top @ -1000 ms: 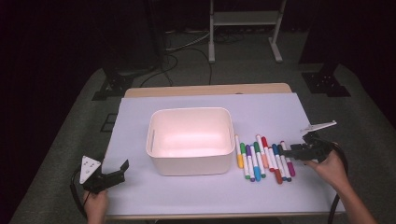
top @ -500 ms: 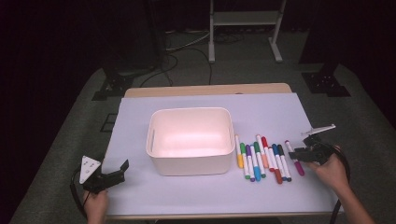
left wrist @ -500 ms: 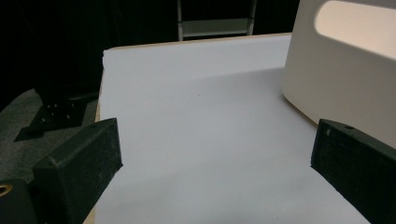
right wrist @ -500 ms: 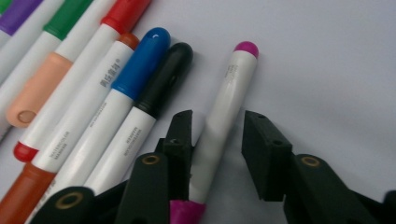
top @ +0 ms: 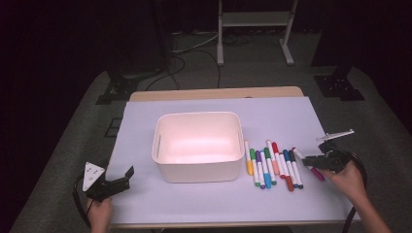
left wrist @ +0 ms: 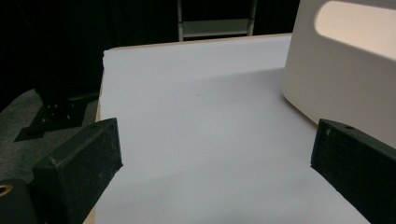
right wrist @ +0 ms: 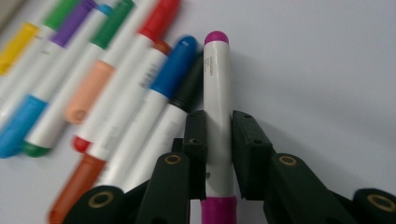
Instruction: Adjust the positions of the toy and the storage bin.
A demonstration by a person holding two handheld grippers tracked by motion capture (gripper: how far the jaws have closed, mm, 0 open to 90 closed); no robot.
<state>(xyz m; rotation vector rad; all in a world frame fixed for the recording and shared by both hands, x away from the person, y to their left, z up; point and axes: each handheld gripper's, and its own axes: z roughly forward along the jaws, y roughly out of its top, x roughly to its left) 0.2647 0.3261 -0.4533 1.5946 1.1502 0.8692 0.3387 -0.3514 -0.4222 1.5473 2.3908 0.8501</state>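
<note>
White marker [right wrist: 218, 112], magenta ends; cream bin [top: 198, 167]; lavender table cover [top: 282, 116].

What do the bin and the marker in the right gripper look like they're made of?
White bin: likely moulded plastic, smooth matte walls, rounded corners, a cut-out handle slot. Magenta marker, clamped in the right gripper: looks like plastic, a smooth, slightly glossy white barrel with printed lettering and coloured ends.

markers [top: 272, 165] right of bin [top: 198, 170] (touching table [top: 145, 204])

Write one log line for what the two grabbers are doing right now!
right gripper: closed on magenta marker, just closing | left gripper: open, holding nothing, over white sheet | bin: no markers inside
</note>
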